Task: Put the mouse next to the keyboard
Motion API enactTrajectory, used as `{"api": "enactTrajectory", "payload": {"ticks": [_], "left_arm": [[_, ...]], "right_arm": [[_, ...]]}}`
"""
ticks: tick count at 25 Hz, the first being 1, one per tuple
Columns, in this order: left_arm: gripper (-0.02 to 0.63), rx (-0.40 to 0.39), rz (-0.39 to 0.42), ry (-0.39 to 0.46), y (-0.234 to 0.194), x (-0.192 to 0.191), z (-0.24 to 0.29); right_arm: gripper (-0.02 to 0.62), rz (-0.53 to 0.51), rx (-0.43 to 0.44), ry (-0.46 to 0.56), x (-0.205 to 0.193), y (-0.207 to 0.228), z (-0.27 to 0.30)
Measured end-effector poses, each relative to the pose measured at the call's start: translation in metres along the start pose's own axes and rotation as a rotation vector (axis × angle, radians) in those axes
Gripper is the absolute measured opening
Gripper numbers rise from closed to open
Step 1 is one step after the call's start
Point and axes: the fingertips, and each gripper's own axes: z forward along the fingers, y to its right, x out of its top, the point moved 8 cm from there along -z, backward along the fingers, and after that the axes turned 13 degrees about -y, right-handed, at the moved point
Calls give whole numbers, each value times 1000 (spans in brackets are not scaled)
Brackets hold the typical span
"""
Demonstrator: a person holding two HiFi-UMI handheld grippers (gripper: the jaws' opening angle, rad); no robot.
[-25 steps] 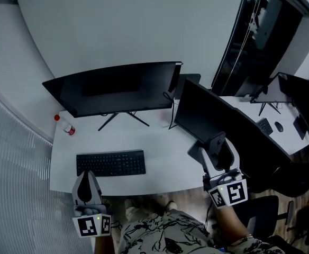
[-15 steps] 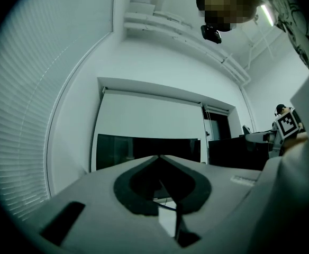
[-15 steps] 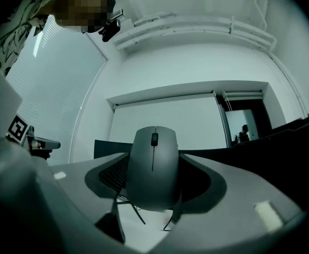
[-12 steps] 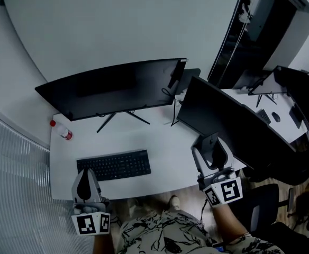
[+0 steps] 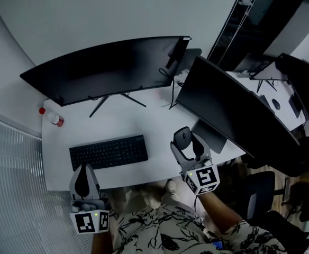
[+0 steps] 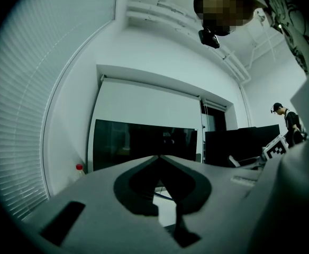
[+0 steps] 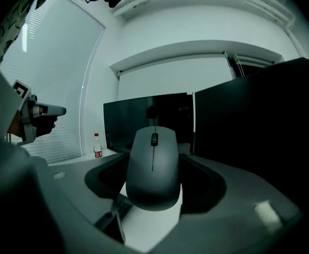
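A black keyboard (image 5: 108, 152) lies on the white desk (image 5: 160, 123), near its front edge. A grey mouse (image 5: 182, 137) with a scroll wheel sits between the fingers of my right gripper (image 5: 187, 143), which is shut on it to the right of the keyboard, a gap apart. In the right gripper view the mouse (image 7: 153, 165) fills the centre, pointing away from the camera. Whether it touches the desk is unclear. At the desk's front left, my left gripper (image 5: 83, 180) hangs shut with nothing in it, its tips (image 6: 160, 157) pressed together.
A wide curved monitor (image 5: 107, 67) stands behind the keyboard. A second dark monitor (image 5: 231, 115) stands at the right, close to the right gripper. A red-capped bottle (image 5: 52, 117) stands at the desk's left edge. Blinds (image 5: 6, 184) line the left side.
My right gripper has carried the mouse leftward, from beside the second monitor's foot to a spot over the desk right of the keyboard. The left gripper has stayed put.
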Motion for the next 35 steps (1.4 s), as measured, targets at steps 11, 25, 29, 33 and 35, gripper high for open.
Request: {"api": "enactTrajectory", "payload": {"ticks": [11, 25, 29, 33, 35], "left_arm": [[-2, -42, -5, -42, 5, -24, 2], [-2, -51, -11, -79, -5, -39, 8], [-2, -49, -17, -87, -8, -44, 10], [-2, -44, -23, -99, -10, -48, 10], [-2, -40, -26, -106, -12, -50, 10]], "right_arm": [[301, 3, 65, -209, -76, -16, 87], [301, 37, 49, -465, -138, -30, 148], [301, 41, 37, -532, -153, -32, 158], [302, 36, 34, -570, -161, -33, 165], [301, 33, 33, -580, -164, -33, 168]]}}
